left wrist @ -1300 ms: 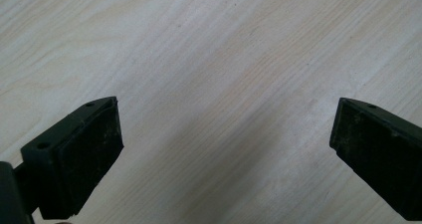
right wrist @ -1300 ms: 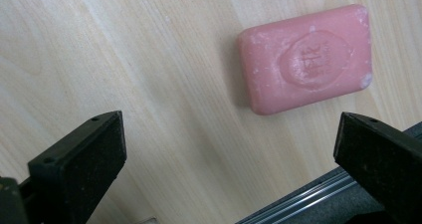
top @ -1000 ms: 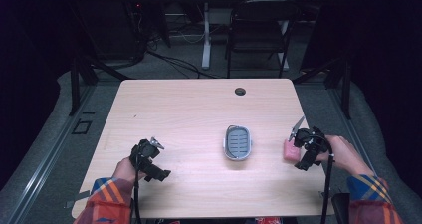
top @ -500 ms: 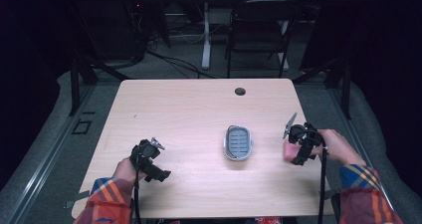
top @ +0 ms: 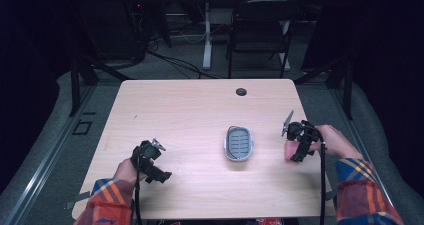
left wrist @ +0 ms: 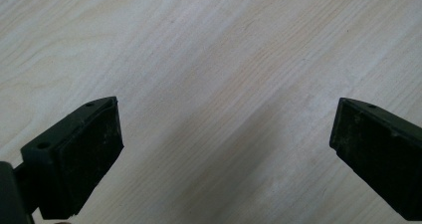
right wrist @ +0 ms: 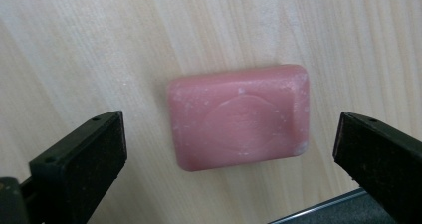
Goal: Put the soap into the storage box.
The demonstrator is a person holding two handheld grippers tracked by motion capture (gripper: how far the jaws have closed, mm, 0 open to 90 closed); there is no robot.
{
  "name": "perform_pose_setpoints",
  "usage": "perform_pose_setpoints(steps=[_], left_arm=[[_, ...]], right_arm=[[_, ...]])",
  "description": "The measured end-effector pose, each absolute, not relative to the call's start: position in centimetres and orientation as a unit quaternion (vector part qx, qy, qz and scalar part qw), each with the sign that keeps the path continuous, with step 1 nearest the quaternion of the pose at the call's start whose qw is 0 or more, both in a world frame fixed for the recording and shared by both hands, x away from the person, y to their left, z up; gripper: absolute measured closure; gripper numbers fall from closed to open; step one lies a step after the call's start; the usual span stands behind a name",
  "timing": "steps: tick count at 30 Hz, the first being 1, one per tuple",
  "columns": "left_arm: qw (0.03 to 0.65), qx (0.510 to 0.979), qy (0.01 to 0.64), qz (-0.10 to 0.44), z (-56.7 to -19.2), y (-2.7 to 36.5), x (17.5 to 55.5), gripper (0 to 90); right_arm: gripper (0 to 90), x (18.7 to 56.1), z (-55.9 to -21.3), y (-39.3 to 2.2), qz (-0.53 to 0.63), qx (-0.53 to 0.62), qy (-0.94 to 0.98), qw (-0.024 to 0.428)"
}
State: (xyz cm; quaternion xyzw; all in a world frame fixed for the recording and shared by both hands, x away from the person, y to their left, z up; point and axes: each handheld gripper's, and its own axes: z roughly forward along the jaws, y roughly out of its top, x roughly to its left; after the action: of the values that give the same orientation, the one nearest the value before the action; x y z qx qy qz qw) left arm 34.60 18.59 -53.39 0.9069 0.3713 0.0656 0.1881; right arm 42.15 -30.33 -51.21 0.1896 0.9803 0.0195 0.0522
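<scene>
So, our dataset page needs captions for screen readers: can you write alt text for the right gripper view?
A pink bar of soap lies flat on a pale wooden table, apart from the two wide-open black jaws of the right gripper rising from the bottom corners.

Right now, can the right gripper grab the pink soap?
Probably yes. The right gripper hangs open just over the pink soap, which lies flat on the table with one jaw on each side. Nothing sits between them, and the soap dish is off to the side.
</scene>
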Motion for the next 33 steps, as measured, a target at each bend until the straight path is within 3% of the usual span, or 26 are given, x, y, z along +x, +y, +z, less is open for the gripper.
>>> perform_pose_setpoints(steps=[33], left_arm=[[0.182,0.907,0.374,0.067,-53.5,18.9,34.1,0.2]], right_arm=[[7.1,43.6,-54.5,-29.8,-0.045,0.173,0.984,0.024]])
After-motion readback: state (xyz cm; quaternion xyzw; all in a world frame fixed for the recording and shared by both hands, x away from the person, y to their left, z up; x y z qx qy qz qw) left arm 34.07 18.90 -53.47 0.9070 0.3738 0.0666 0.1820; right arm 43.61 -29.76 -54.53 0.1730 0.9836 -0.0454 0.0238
